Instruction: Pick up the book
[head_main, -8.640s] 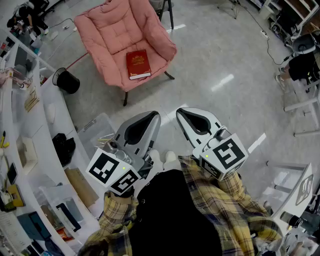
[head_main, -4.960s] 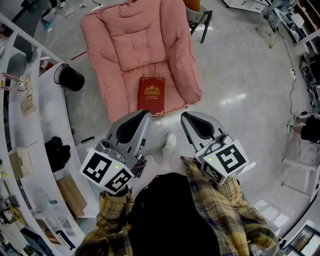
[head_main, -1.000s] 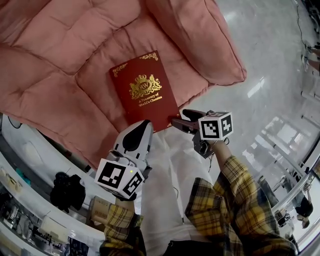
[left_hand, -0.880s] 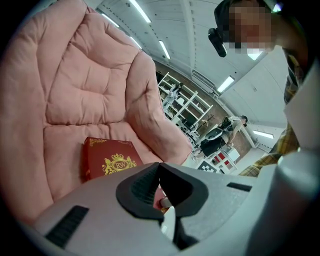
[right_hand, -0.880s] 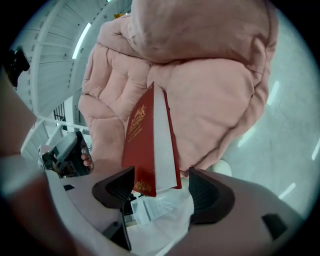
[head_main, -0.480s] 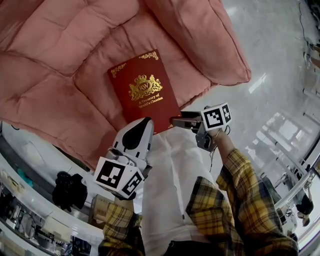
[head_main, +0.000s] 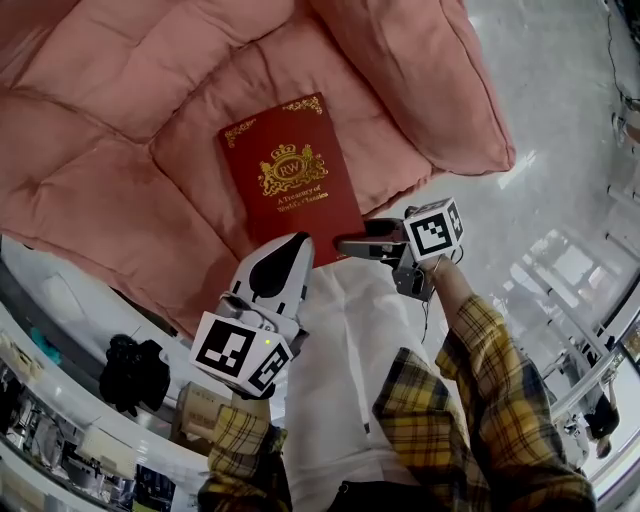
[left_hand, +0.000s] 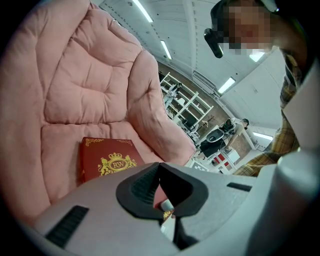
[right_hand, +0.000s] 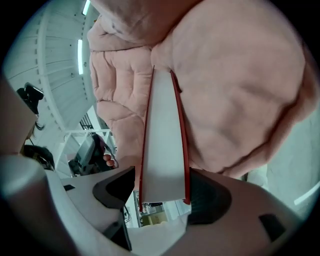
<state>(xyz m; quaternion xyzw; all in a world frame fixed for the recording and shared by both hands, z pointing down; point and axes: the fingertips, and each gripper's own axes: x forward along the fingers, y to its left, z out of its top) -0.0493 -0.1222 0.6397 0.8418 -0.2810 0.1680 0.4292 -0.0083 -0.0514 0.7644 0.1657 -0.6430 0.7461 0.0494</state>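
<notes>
The red hardback book (head_main: 288, 178) lay flat, front cover up, on the seat of a pink padded chair (head_main: 120, 110), its near end reaching the cushion's front edge. Gold ornament marked the cover's far corners. At its middle sat a gold crest with the letters "RW", and under it the gold title "A Treasury of World's Classics". The right gripper (head_main: 350, 246) was turned on its side at the book's near right corner, and its marker cube (head_main: 433, 228) faced up. In the right gripper view the book (right_hand: 162, 145) stood edge-on between the jaws, white page block framed by the two red covers. The jaws were apart and straddled it: one dark pad (right_hand: 207, 197) lay against one cover, while a thin gap showed between the other pad (right_hand: 117, 187) and the other cover, so the book was not clamped. The left gripper (head_main: 298, 240) hovered just short of the book's near edge, beside the right one, with its jaws together at the tips and nothing between them. In the left gripper view the book (left_hand: 107, 161) showed on the cushion beyond those closed tips (left_hand: 159, 165), crest and "RW" legible. Yellow plaid sleeves (head_main: 480, 400) ran back from both grippers, and glossy pale floor (head_main: 560, 130) lay to the chair's right.
</notes>
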